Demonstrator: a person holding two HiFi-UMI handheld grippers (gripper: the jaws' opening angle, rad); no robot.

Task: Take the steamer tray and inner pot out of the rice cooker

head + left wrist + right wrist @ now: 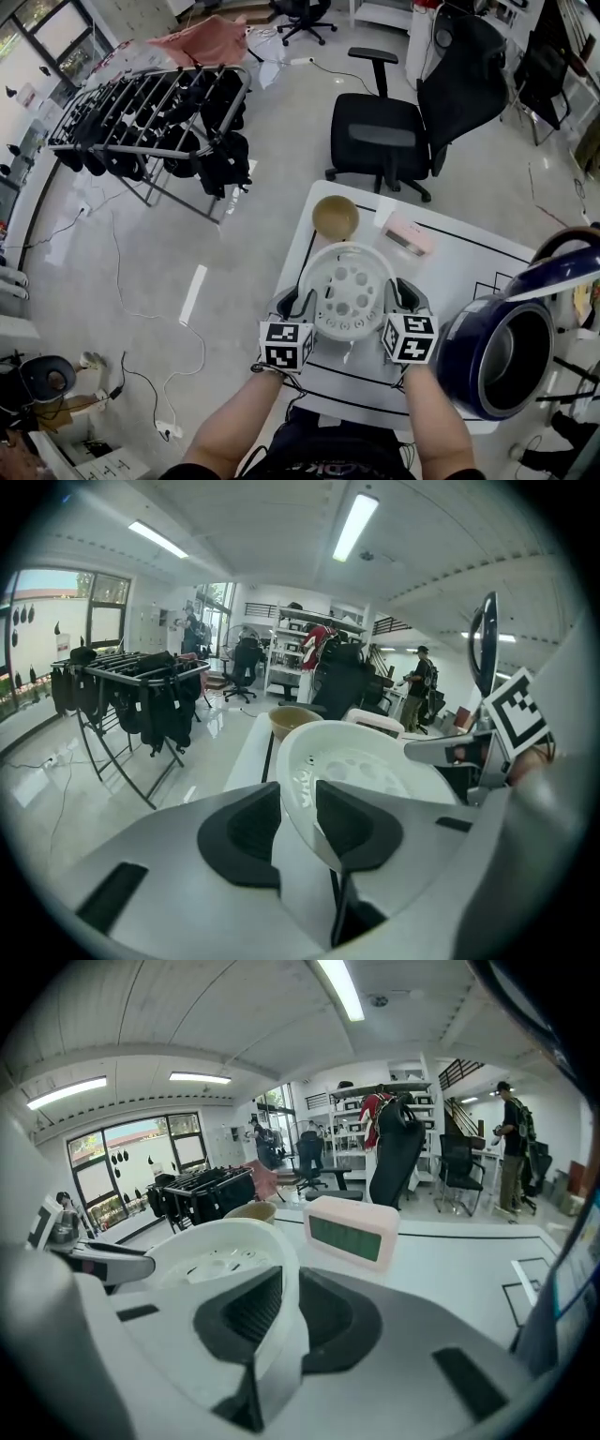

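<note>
The white steamer tray (348, 291), round with several holes in its floor, hangs just above the white table (450, 272), left of the rice cooker. My left gripper (302, 305) is shut on the tray's left rim, and my right gripper (398, 298) is shut on its right rim. In the left gripper view the steamer tray (352, 766) has its thin rim pinched between the dark pads (354, 825). The right gripper view shows the steamer tray (220, 1260) clamped the same way. The dark blue rice cooker (502, 352) stands at the right with its lid up and the inner pot (514, 356) inside.
A tan bowl (335, 217) and a pink digital clock (409, 233) lie on the table beyond the tray. A black office chair (398, 131) stands behind the table. A clothes rack with dark garments (155, 117) stands on the floor at the left.
</note>
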